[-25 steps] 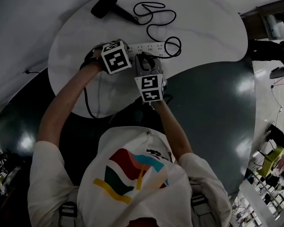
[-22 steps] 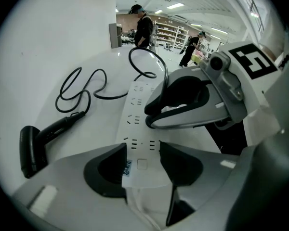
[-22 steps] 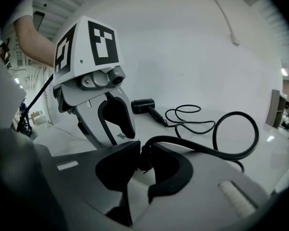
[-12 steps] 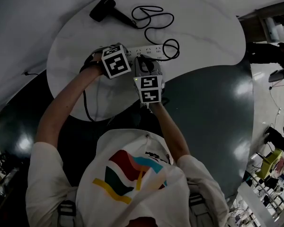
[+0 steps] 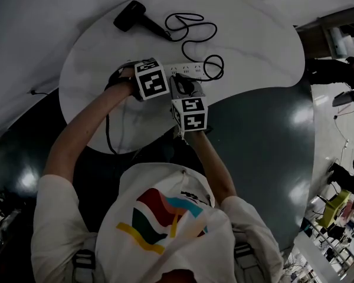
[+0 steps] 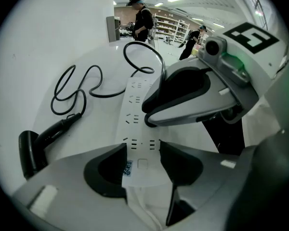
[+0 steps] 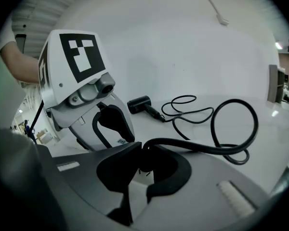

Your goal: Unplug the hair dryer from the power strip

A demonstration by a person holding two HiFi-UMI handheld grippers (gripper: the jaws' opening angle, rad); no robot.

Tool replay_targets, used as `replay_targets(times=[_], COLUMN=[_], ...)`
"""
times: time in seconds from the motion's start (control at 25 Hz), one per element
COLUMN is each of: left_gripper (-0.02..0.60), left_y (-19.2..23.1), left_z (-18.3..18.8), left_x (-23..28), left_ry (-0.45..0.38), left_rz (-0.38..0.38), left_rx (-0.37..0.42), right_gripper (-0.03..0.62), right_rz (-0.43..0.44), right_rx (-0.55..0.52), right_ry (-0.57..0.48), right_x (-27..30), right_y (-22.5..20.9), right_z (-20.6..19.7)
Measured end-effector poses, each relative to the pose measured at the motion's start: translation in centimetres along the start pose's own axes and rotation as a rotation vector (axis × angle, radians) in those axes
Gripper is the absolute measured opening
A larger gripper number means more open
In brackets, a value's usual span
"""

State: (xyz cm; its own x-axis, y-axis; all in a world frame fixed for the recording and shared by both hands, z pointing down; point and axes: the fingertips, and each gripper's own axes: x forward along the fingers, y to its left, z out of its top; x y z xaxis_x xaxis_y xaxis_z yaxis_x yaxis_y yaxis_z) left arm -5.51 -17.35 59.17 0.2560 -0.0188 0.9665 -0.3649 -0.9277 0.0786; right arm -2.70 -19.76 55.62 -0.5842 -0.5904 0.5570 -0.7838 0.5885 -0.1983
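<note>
We saw the left forearm [image 5: 85, 125] reach up across the white surface [image 5: 253, 34], with the left gripper [image 6: 143, 150] tipped steeply down onto the near end of the power strip [image 6: 137, 105]. Its jaws sat narrow, clamped on the two sides of that end. The right forearm [image 5: 215, 164] ran straight ahead and the right gripper [image 7: 144, 150] pointed at a shallower slant along the strip. Its jaws were closing, with the black plug [image 7: 144, 163] between them and pressed by them, seated in the strip. From the plug the cord [image 5: 192, 37] looped away to the hair dryer [image 5: 130, 15], which lay on its side at the far edge, well apart from both grippers. A small blue label [image 6: 127, 168] sat on the strip's end, its print too small to read. The left marker cube [image 5: 151, 79] and the right marker cube [image 5: 190, 113] bore only black-and-white squares
</note>
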Motion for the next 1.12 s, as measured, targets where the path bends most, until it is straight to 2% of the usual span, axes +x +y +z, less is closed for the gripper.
replay_targets(times=[0.12,0.28,0.32,0.36,0.48,0.64,0.72,0.8,0.96,1.04,1.12], left_gripper=[0.204,0.204,0.204,0.204,0.204,0.204,0.206,0.206,0.216,0.216,0.216], left_y=[-0.2,-0.1,0.0,0.0,-0.1,0.0,0.0,0.1,0.0,0.0,-0.1], left_z=[0.1,0.2,0.1,0.1,0.2,0.4,0.3,0.3,0.5,0.6,0.8], left_x=[0.0,0.0,0.0,0.0,0.0,-0.1,-0.1,-0.2,-0.3,-0.4,-0.4], left_ry=[-0.015,-0.035,-0.037,-0.038,-0.036,-0.029,-0.029,-0.031,-0.059,-0.070,-0.085], left_rz=[-0.003,0.000,0.001,0.002,0.003,0.003,0.002,-0.001,-0.018,-0.020,-0.025], left_rx=[-0.002,-0.001,-0.001,-0.001,-0.004,0.000,-0.002,-0.004,-0.009,-0.012,-0.001], right_gripper=[0.061,0.067,0.067,0.067,0.055,0.055,0.055,0.054,0.052,0.051,0.049], right_rz=[0.020,0.096,0.109,0.106,0.023,-0.035,-0.036,-0.035,-0.016,0.003,0.011], right_rx=[0.059,0.312,0.337,0.309,0.016,-0.275,-0.355,-0.354,-0.278,-0.182,-0.092], right_ry=[0.009,-0.017,-0.017,-0.011,0.019,0.014,0.019,0.023,0.022,0.022,-0.064], right_x=[-0.1,-0.1,0.0,0.0,-0.3,-0.2,-0.2,-0.3,-0.8,-0.9,-1.8], right_y=[-0.2,-0.8,-0.9,-0.9,-0.3,0.5,0.8,0.9,0.7,0.5,0.0], right_z=[-0.1,-0.1,0.0,0.1,0.4,1.0,1.0,1.1,1.2,1.1,3.1])
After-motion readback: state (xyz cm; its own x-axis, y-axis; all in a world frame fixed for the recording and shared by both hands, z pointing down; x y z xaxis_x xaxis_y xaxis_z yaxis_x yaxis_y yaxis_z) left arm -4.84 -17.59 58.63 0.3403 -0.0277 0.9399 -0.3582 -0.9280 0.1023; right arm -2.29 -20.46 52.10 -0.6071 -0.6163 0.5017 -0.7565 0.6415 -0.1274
